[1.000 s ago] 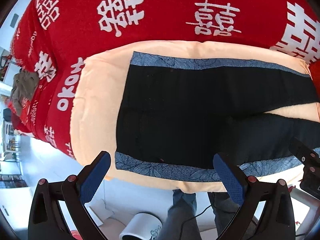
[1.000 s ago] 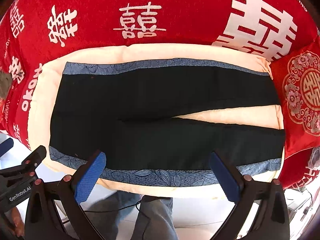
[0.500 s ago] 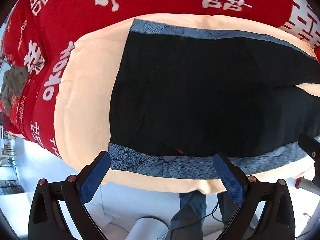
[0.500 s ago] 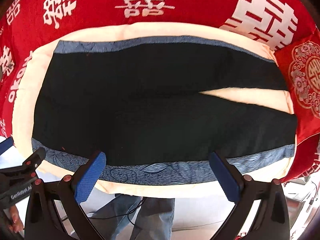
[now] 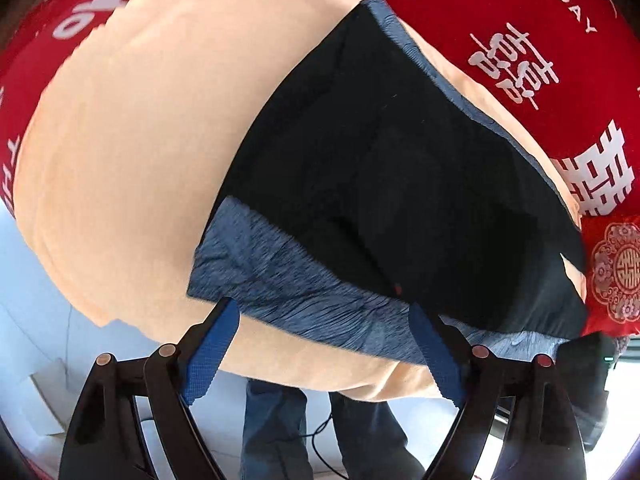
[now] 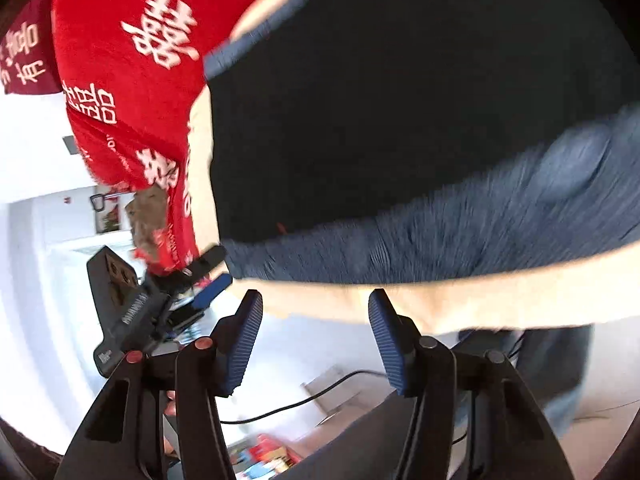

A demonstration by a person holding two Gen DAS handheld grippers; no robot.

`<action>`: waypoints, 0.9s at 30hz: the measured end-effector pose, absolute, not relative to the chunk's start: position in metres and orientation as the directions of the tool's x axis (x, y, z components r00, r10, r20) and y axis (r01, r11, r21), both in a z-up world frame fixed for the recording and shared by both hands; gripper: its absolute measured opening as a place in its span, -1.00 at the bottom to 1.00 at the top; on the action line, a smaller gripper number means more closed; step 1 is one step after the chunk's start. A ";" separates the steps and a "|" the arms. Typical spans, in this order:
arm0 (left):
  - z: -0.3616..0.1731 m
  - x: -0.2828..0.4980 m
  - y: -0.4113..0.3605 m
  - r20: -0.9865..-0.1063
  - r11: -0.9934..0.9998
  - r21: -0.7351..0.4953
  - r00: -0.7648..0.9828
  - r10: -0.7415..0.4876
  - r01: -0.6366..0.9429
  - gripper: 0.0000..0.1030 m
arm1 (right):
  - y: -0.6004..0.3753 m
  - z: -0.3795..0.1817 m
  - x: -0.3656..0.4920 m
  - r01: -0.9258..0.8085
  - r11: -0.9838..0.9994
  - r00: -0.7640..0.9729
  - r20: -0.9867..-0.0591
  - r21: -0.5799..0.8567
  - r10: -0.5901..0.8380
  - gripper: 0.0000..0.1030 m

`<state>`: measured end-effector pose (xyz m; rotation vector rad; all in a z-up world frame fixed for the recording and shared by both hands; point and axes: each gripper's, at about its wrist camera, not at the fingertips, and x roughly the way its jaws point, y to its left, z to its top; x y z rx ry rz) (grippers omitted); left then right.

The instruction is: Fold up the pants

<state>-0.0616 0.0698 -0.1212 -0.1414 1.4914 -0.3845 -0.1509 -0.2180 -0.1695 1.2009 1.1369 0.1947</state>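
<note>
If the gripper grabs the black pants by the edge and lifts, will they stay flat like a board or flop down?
They will probably flop. The pants lie limp, following the curved peach blanket, so they look soft, not stiff. Being thin cloth, they likely weigh little. The open left gripper near the blue side stripe would likely lift only that edge; the rest may sag or drag.

Place: a home bedroom.
Evidence: red wedding-print bedspread [image 5: 520, 20] under a peach blanket [image 5: 132, 152]; matching embroidered cushion [image 5: 616, 272] beside the blanket.

Black pants [image 5: 392, 168] are showing blue leaf-patterned side bands, lying on a peach blanket [image 5: 132, 152] over a red bedcover [image 5: 520, 12] bearing white characters.
</note>
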 end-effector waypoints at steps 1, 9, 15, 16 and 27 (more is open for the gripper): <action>-0.125 -0.064 0.072 -0.940 0.929 -0.332 0.025 -0.340 0.161 0.72 | -0.216 -0.178 -0.152 0.420 0.406 0.475 -0.578 0.811 0.663 0.16; -0.153 -0.076 0.073 -0.895 0.888 -0.446 -0.060 -0.442 0.113 0.72 | -0.228 -0.211 -0.137 0.369 0.241 0.595 -0.427 0.898 0.681 0.11; -0.153 -0.069 0.057 -0.812 0.813 -0.582 -0.066 -0.580 0.015 0.72 | -0.239 -0.170 -0.133 0.264 0.216 0.628 -0.337 0.940 0.702 -0.30; -0.151 -0.067 0.053 -0.796 0.797 -0.604 -0.054 -0.603 -0.001 0.72 | -0.239 -0.166 -0.132 0.251 0.214 0.627 -0.327 0.944 0.707 -0.31; -0.114 -0.043 0.037 -0.752 0.749 -0.659 -0.039 -0.658 0.072 -0.34 | -0.261 -0.194 -0.188 0.321 0.232 0.615 -0.389 0.918 0.686 -0.19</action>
